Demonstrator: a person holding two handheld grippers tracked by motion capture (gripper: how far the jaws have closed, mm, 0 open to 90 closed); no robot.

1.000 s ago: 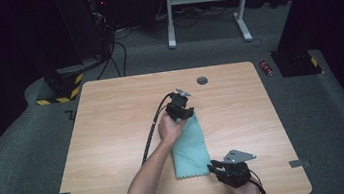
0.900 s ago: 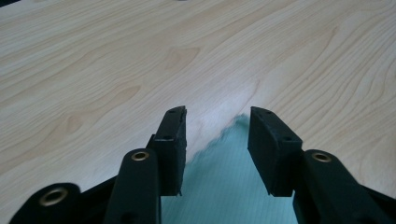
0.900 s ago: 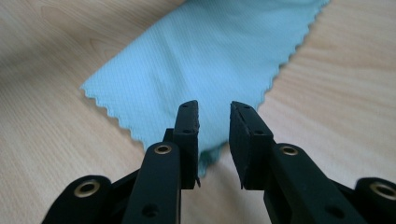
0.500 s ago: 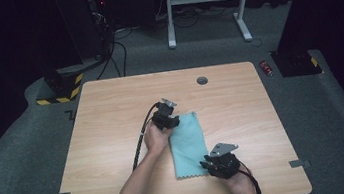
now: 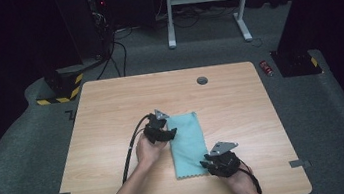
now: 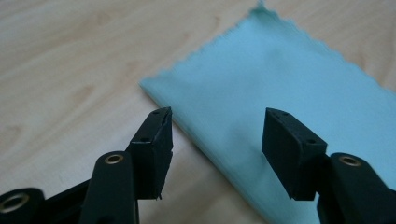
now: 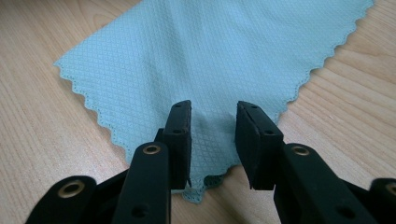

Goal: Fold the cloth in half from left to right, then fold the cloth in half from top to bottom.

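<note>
I am holding my left tool [image 6: 217, 140] released, jaws wide, over the cloth's [image 5: 187, 143] folded edge at 9 o'clock. My right tool [image 7: 212, 140] is straddling its 5 o'clock corner, jaws partly apart. The cloth is lying flat mid-counter [image 5: 112, 115].

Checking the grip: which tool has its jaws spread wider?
The left tool; its gap is clearly broader than the right tool, over the teal cloth.

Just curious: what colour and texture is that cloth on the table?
Light teal cloth, woven diamond pattern, scalloped edges; clearest in the right gripper view.
</note>
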